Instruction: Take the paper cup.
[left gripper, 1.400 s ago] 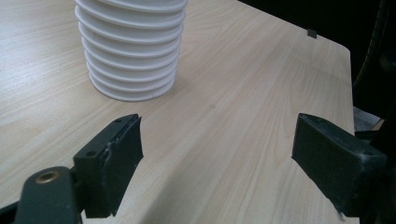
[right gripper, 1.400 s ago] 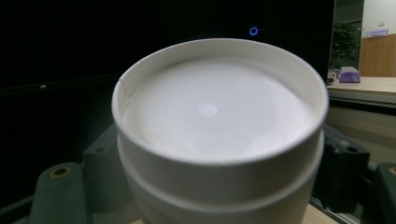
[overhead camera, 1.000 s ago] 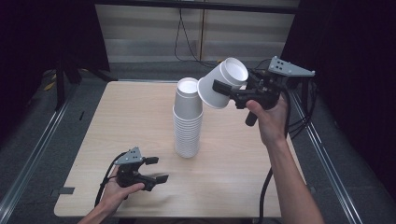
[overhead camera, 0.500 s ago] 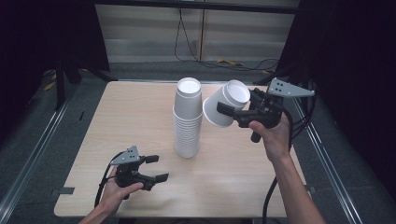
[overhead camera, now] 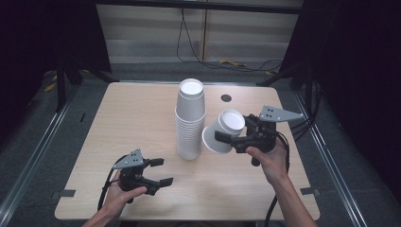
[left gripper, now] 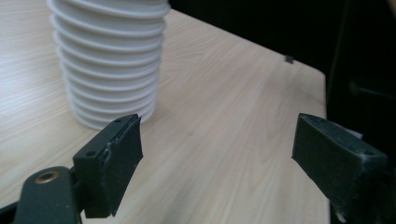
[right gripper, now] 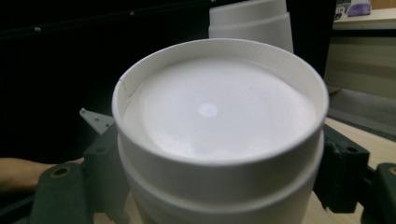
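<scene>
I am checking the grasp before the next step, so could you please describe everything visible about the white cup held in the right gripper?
The white paper cup is plain, with a recessed flat bottom ringed by a raised rim. It is tilted, its bottom facing up and toward the camera, its mouth down and left. The right gripper has its black fingers clamped on both sides. It hangs above the table, just right of the tall cup stack; whether they touch is unclear.

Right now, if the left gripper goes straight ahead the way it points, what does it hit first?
Probably nothing on the table: the left gripper has open jaws aimed over bare table, and the stack of cups sits off to one side of its line. Depth is hard to judge.
</scene>
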Tool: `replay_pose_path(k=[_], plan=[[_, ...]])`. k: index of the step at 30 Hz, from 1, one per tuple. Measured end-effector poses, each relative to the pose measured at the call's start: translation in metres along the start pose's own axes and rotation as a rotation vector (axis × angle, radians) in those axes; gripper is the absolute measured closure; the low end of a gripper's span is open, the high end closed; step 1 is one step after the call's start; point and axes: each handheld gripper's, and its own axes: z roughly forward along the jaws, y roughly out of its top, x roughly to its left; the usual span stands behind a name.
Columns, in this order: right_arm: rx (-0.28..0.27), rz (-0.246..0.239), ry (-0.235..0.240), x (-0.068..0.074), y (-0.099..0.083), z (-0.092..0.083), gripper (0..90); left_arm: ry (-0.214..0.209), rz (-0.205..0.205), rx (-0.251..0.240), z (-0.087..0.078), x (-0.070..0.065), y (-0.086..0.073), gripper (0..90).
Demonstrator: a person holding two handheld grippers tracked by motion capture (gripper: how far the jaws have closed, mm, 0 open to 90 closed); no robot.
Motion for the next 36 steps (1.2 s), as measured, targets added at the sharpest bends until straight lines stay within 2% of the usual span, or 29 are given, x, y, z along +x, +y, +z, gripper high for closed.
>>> replay_pose_path(k=[1,5,9,12,16,20,21,23,27,28,29,30,32,36], plan=[[0.008,-0.01,-0.003,0.001,-0.004,0.002,20.9,0.0,0.01,0.006,0.001,-0.002,0.001,15.7],[0.028,0.003,0.005,0.002,-0.019,0.008,20.8,-0.014,0.017,0.005,0.003,-0.006,0.003,15.7],[0.022,0.01,0.038,0.004,-0.03,0.012,20.8,-0.018,0.022,-0.003,0.004,-0.008,0.005,15.8],[0.056,0.019,0.048,0.008,-0.039,0.018,20.8,-0.022,0.028,-0.003,0.005,-0.009,0.007,15.8],[0.063,0.017,0.05,0.012,-0.049,0.025,20.6,-0.024,0.018,-0.004,0.007,-0.01,0.008,15.8],[0.111,-0.004,0.064,0.014,-0.061,0.034,20.6,-0.027,0.018,0.0,0.012,-0.011,0.01,15.8],[0.108,-0.002,0.068,0.015,-0.064,0.035,20.6,-0.027,0.018,0.0,0.012,-0.011,0.01,15.8],[0.107,0.019,0.075,0.014,-0.07,0.037,20.6,-0.029,0.018,0.001,0.015,-0.011,0.012,15.7],[0.096,0.07,0.085,0.01,-0.08,0.038,20.6,-0.02,0.042,0.019,0.019,-0.011,0.017,15.8],[0.095,0.071,0.086,0.01,-0.083,0.038,20.6,-0.025,0.059,0.022,0.02,-0.012,0.019,15.7],[0.096,0.076,0.089,0.01,-0.085,0.039,20.6,-0.025,0.059,0.022,0.02,-0.012,0.019,15.7],[0.094,0.083,0.091,0.01,-0.087,0.039,20.6,-0.024,0.09,0.029,0.021,-0.014,0.021,15.7],[0.096,0.082,0.101,0.012,-0.09,0.04,20.6,-0.032,0.09,0.035,0.022,-0.015,0.023,15.8],[0.092,0.09,0.123,0.014,-0.095,0.044,20.7,-0.051,0.095,-0.006,0.027,-0.021,0.027,15.9]])
